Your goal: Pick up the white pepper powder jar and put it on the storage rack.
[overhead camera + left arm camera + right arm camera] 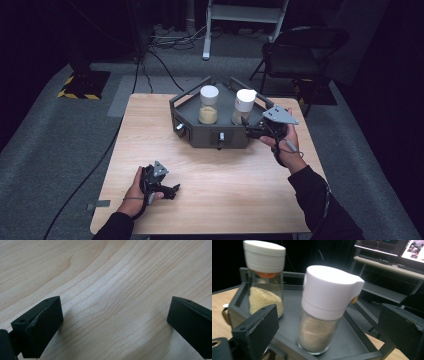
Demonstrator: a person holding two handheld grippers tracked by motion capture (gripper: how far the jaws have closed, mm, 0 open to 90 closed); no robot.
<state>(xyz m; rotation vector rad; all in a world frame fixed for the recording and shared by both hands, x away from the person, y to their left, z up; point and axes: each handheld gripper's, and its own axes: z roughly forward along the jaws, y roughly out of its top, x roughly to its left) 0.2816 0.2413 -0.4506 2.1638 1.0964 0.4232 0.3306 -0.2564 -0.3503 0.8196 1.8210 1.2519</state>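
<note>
jar base [312, 347] behind tray rim [352, 356]

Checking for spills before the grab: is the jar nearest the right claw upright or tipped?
Upright: the spouted-lid jar stands on its base in the grey tray, white lid on top.

Light wooden table [225, 200] with a dark grey tray [200, 136] on it

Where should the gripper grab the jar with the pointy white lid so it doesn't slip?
Probably around the round glass body of the jar with the spouted white lid, just under the lid. The right gripper already faces it with open fingers on either side, coming over the low front edge of the grey tray. The jar stands upright, apart from the other jar, so there is room.
</note>
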